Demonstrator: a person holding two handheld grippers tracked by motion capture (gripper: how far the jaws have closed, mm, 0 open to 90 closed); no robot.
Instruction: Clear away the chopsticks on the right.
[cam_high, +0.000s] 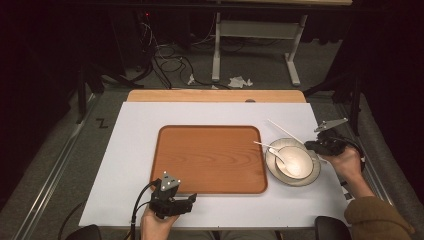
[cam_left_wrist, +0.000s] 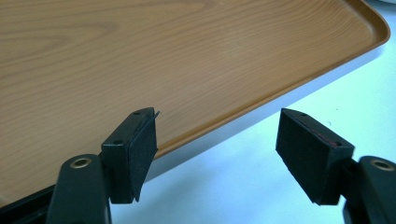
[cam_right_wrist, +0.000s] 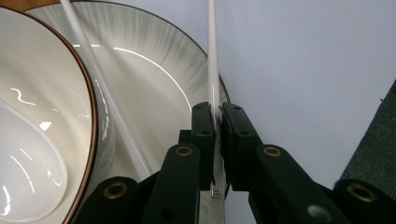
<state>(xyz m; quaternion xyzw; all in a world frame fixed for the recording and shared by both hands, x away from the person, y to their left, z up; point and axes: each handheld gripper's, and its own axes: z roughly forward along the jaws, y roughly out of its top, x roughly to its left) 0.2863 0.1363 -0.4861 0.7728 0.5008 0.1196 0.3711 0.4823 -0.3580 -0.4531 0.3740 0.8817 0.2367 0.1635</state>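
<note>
The right gripper (cam_right_wrist: 218, 135) has its jaws clamped on 1 white chopstick (cam_right_wrist: 213, 60), which runs straight out from between the pads across the right rim of the plate (cam_right_wrist: 154, 60). A 2nd chopstick (cam_right_wrist: 100, 88) lies slanted on the plate, just beside the bowl (cam_right_wrist: 42, 93) that sits on it. A white spoon (cam_high: 276, 152) rests in the bowl. In the high view this gripper (cam_high: 325, 145) is at the right edge of the plate (cam_high: 312, 175), right of the wooden tray (cam_high: 210, 157). The left gripper (cam_left_wrist: 215, 154) has its jaws wide apart with nothing between them, at the near edge of the tray (cam_left_wrist: 187, 56) above the white mat (cam_high: 135, 130).
</note>
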